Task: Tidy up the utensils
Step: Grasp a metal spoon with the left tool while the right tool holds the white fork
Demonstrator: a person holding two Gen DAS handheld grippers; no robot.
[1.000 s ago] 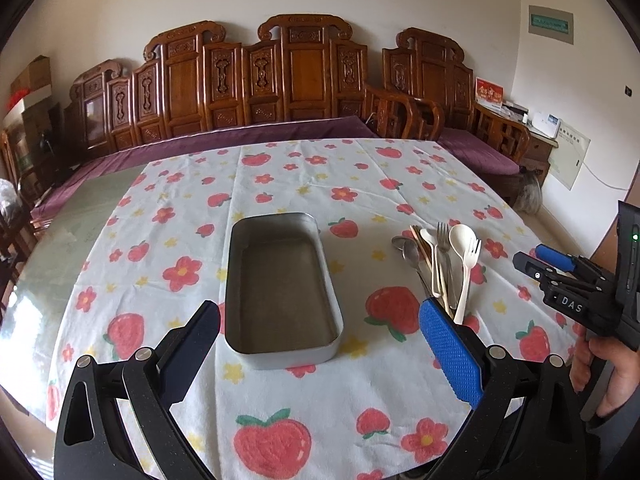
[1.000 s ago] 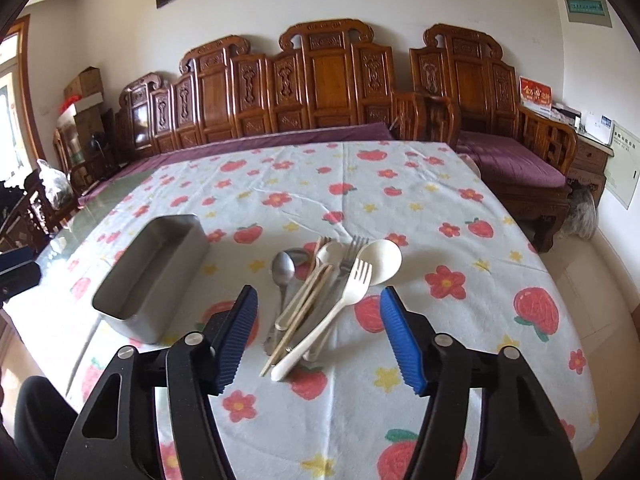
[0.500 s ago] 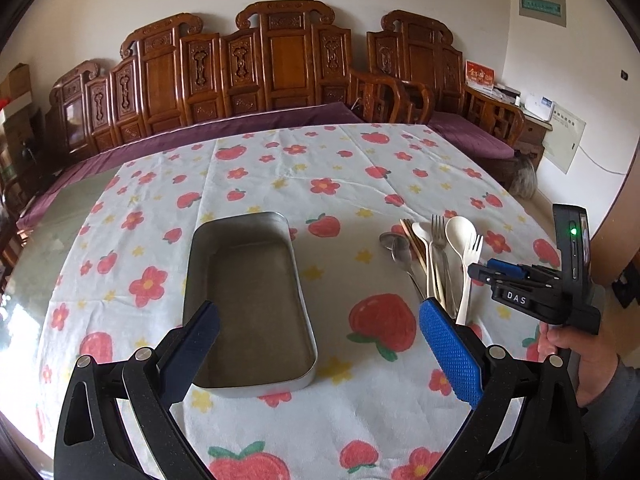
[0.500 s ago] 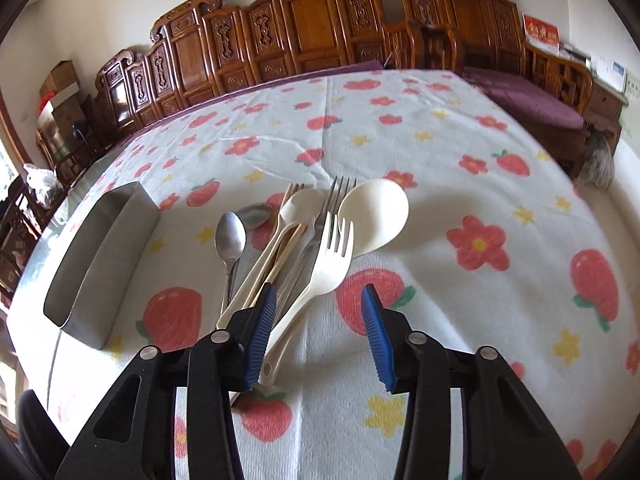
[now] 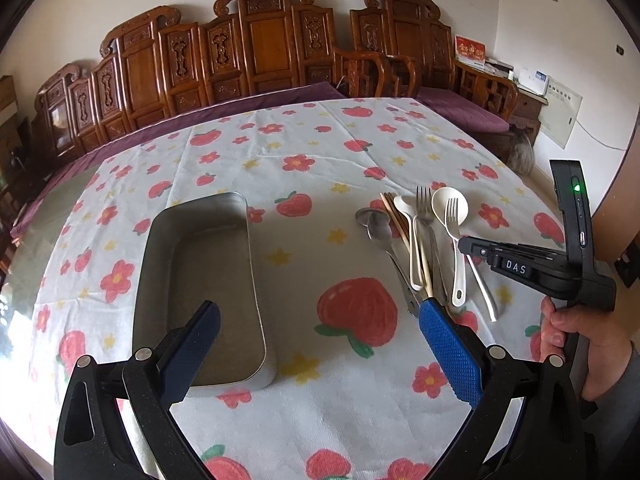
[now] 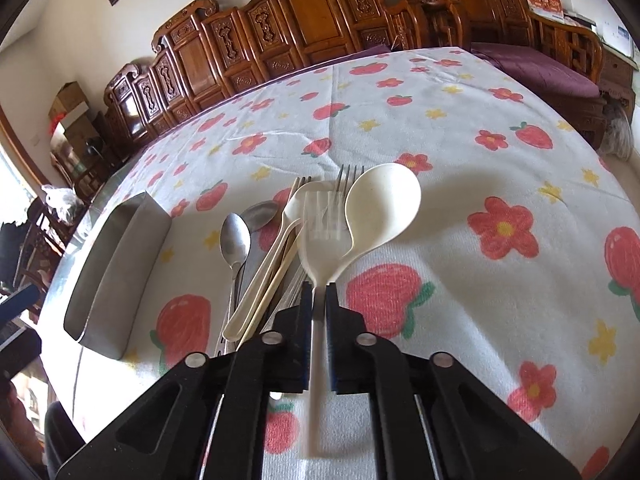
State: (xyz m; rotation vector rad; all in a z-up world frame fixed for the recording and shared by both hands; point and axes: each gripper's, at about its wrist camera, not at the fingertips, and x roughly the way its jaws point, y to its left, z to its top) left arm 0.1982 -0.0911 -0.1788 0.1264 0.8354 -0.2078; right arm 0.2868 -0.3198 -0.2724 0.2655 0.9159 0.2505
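Observation:
A pile of utensils lies on the flowered tablecloth: a white plastic fork (image 6: 322, 236), a big white spoon (image 6: 384, 208), a metal spoon (image 6: 235, 240), metal forks and chopsticks. My right gripper (image 6: 319, 300) is shut on the white fork's handle; in the left wrist view it (image 5: 468, 246) sits over the pile (image 5: 420, 248). An empty metal tray (image 5: 200, 280) lies left of the pile, also in the right wrist view (image 6: 116, 264). My left gripper (image 5: 320, 344) is open and empty, above the cloth between the tray and the pile.
Carved wooden chairs (image 5: 260, 52) with purple cushions stand behind the table. A side cabinet (image 5: 532, 92) is at the far right. The table's right edge (image 6: 616, 168) is close to the pile.
My right gripper moved down onto the pile and closed on the white fork's handle. My left gripper shifted a little right and stayed open.

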